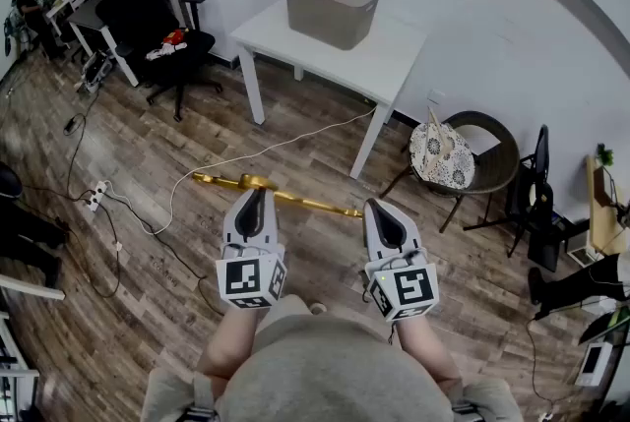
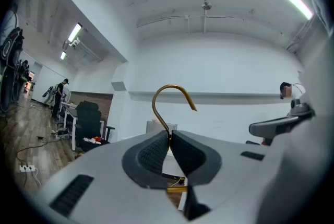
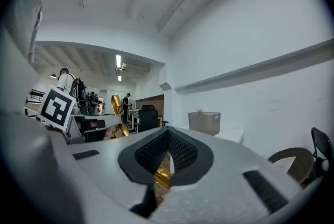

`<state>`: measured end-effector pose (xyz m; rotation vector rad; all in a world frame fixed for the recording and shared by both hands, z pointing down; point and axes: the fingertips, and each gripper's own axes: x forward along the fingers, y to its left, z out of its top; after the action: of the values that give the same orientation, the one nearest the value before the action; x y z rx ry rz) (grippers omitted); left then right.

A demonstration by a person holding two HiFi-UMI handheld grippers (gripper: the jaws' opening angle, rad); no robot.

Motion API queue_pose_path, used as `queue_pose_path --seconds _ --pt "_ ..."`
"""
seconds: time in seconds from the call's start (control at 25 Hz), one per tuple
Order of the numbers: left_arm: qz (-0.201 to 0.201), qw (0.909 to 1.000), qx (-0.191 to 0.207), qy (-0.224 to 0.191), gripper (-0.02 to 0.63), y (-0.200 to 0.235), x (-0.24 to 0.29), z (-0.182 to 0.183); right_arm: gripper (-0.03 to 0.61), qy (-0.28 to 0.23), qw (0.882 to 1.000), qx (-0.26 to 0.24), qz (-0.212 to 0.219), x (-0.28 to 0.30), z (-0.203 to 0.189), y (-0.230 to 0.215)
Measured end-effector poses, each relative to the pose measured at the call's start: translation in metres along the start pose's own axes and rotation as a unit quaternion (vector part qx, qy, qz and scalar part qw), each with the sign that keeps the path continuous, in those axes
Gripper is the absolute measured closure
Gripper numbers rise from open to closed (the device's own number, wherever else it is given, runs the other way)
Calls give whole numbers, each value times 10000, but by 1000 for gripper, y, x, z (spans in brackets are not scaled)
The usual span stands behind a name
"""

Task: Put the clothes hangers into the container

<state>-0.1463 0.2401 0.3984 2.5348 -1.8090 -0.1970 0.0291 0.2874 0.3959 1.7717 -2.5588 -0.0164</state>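
left gripper (image 1: 254, 194) pinched the gold hanger (image 1: 307, 203) tight by its hook neck; right gripper (image 1: 380, 210) closed on its arm, likely to carry it level to the container (image 1: 332, 9) on the bench (image 1: 386, 58).

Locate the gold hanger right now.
Head view, centre: the gold hanger is held over the wood floor, left gripper shut at its hook, right gripper shut on its right end, in front of the white table.
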Motion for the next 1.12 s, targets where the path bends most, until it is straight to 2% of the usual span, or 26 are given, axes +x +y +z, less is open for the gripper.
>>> queue_pose_path --seconds 0.48,0.8,1.12 --pt "-1 9999 -95 -80 588 1 -31 13 578 -103 9999 -31 49 -26 6 23" --pt "-50 9998 -91 -168 586 -12 -31 14 577 -241 9997 -3 -33 -36 8 12" --pt "-19 9998 -116 -176 587 -21 -32 13 577 -252 9996 -34 76 -42 9 11"
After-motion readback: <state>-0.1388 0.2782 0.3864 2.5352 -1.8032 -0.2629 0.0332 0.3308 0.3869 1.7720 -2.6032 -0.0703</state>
